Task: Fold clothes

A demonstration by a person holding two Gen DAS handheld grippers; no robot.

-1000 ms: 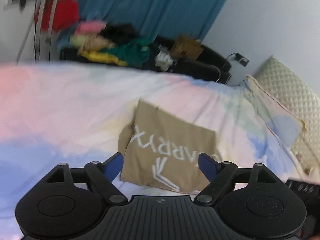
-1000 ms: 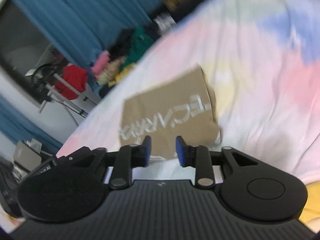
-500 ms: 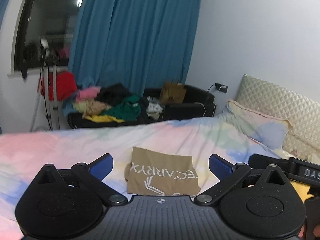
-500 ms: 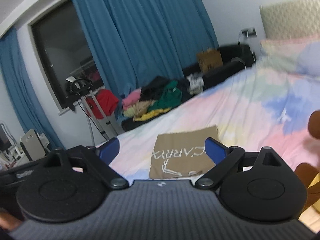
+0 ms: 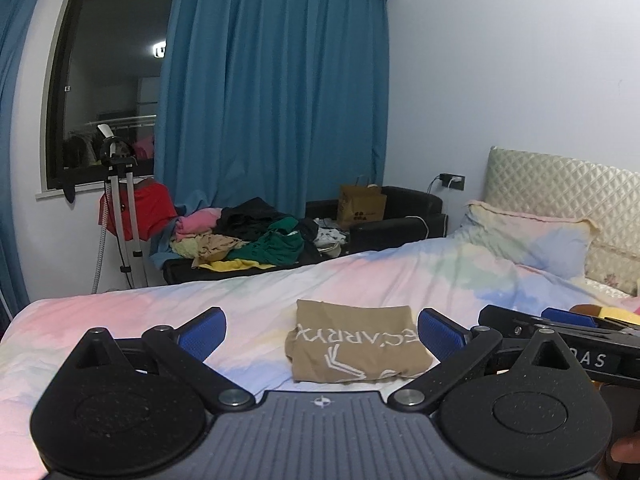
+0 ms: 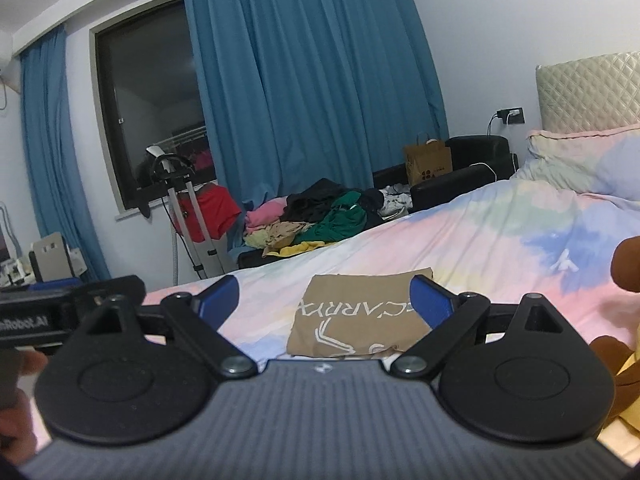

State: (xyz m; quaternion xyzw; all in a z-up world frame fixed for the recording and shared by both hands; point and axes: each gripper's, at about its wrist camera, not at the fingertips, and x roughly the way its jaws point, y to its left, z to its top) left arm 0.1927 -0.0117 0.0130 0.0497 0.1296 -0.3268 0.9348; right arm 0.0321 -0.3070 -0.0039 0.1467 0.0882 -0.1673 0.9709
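Left gripper (image 5: 322,330): matte black body, ribbed grey centre plate with a small white crosshair mark, two round speckled black discs, black linkage arms on silver pivot screws, blue textured finger pads (image 5: 202,332). Right gripper (image 6: 324,300): the same build, with blue pads (image 6: 430,296); its side shows white lettering, partly hidden.

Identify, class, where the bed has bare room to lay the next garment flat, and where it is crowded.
Free: the pink stretch of bedspread left of the folded tan shirt, and the band between that shirt and the pillow. Crowded: the sofa under the clothes heap, and the bed's right edge by the brown plush toy.
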